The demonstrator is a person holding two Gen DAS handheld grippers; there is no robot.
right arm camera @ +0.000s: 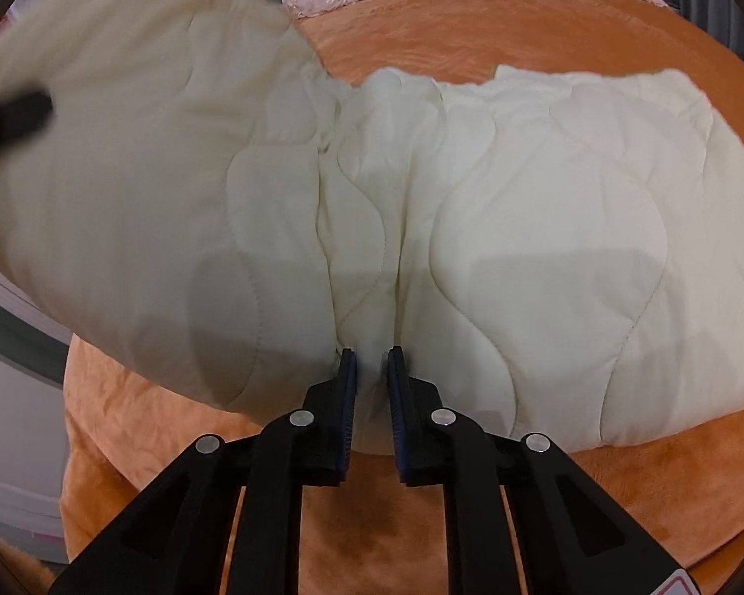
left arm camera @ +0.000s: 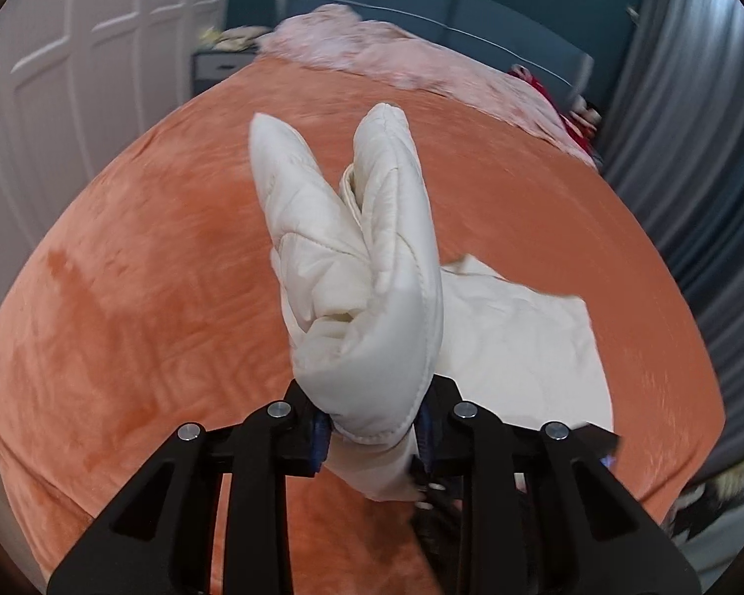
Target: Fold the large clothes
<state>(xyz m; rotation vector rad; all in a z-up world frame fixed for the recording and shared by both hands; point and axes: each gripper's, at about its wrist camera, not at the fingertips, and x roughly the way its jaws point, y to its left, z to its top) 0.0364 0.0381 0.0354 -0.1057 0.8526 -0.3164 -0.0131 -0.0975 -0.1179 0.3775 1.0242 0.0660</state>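
Folding stands midway: the left gripper (left arm camera: 372, 434) and right gripper (right arm camera: 372, 377), each clamped on the cream quilted padded garment (right arm camera: 521, 208), hold it partly doubled over the orange plush bed (left arm camera: 149, 272), unflattened.

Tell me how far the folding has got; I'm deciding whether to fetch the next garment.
Under way, not finished. Done: part of the cream quilted garment already lies flat on the orange bedspread. In hand: the left gripper is shut on a bunched, lifted edge, and the right gripper pinches a fabric fold at the near edge. Left: bringing the raised side over and smoothing it.
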